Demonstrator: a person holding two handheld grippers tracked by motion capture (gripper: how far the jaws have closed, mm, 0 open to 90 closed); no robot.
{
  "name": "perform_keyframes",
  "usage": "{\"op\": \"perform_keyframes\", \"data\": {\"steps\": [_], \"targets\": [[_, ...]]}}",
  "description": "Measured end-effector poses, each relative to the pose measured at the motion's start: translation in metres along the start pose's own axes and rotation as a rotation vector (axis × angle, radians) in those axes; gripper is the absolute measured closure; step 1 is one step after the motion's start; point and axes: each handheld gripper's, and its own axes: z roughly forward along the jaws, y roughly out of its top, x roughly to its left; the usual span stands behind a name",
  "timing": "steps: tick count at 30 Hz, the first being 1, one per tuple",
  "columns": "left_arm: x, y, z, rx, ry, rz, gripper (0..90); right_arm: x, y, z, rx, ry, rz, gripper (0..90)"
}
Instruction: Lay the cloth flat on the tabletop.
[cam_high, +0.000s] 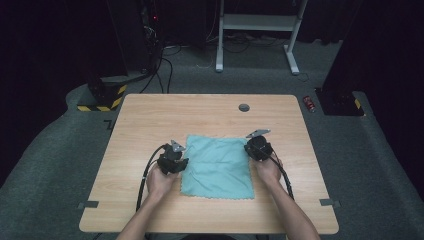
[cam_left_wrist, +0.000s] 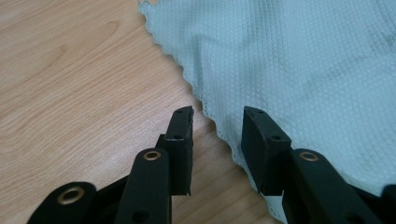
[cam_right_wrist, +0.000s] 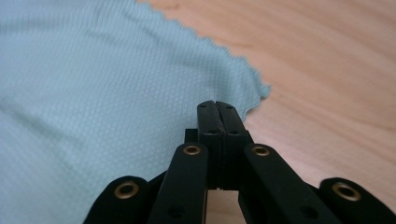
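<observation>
Cloth (cam_high: 217, 166) btwn claws, left claw (cam_left_wrist: 217, 126) agape astride its edge, right claw (cam_right_wrist: 218, 109) closed at corner.

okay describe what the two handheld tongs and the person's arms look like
Both tongs, left and right, are black, each topped by a grey three-cornered plate, with a black cable trailing back along the forearm. Up close, the left tongs' fingers are flat black pads with small screw holes, carried on black link arms with brass-coloured rivets. The right tongs are built alike. The forearms are bare, no sleeves in view.
</observation>
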Motion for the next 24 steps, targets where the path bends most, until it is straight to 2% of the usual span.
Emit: {"op": "perform_keyframes", "data": {"steps": [1, 4, 8, 12, 14, 16, 19, 20, 22, 24], "targets": [[0.0, 0.0, 0.0, -0.002, -0.003, -0.005, 64.0, -0.002, 0.002, -0.001, -0.015, 0.0, 0.006, 90.0], [-0.002, 0.0, 0.001, -0.004, -0.016, -0.007, 64.4, -0.005, 0.007, 0.002, -0.005, -0.007, 0.015, 88.9], [-0.002, 0.0, 0.0, -0.008, -0.021, -0.001, 65.1, -0.004, 0.005, 0.002, -0.009, 0.009, 0.035, 80.2], [0.001, 0.002, 0.0, -0.035, -0.021, -0.037, 64.8, 0.003, -0.001, -0.012, -0.053, 0.042, 0.025, 78.6], [0.002, 0.003, 0.003, -0.053, -0.035, -0.067, 63.9, 0.009, -0.005, -0.016, -0.056, 0.062, 0.007, 78.6], [0.002, 0.004, 0.007, -0.063, -0.04, -0.078, 63.0, 0.014, -0.01, -0.016, -0.059, 0.084, 0.001, 78.5], [0.002, 0.003, 0.012, -0.065, -0.016, -0.078, 59.4, 0.018, -0.016, -0.011, -0.058, 0.109, -0.019, 75.2], [0.004, 0.004, 0.012, -0.063, -0.003, -0.076, 58.4, 0.019, -0.018, -0.008, -0.053, 0.102, -0.031, 74.5], [0.008, 0.004, 0.012, -0.054, 0.027, -0.077, 56.5, 0.016, -0.02, -0.001, -0.029, 0.092, -0.02, 74.0], [0.015, 0.004, 0.01, -0.035, 0.05, -0.08, 55.5, 0.011, -0.021, 0.0, -0.034, 0.076, -0.003, 72.6]]}}
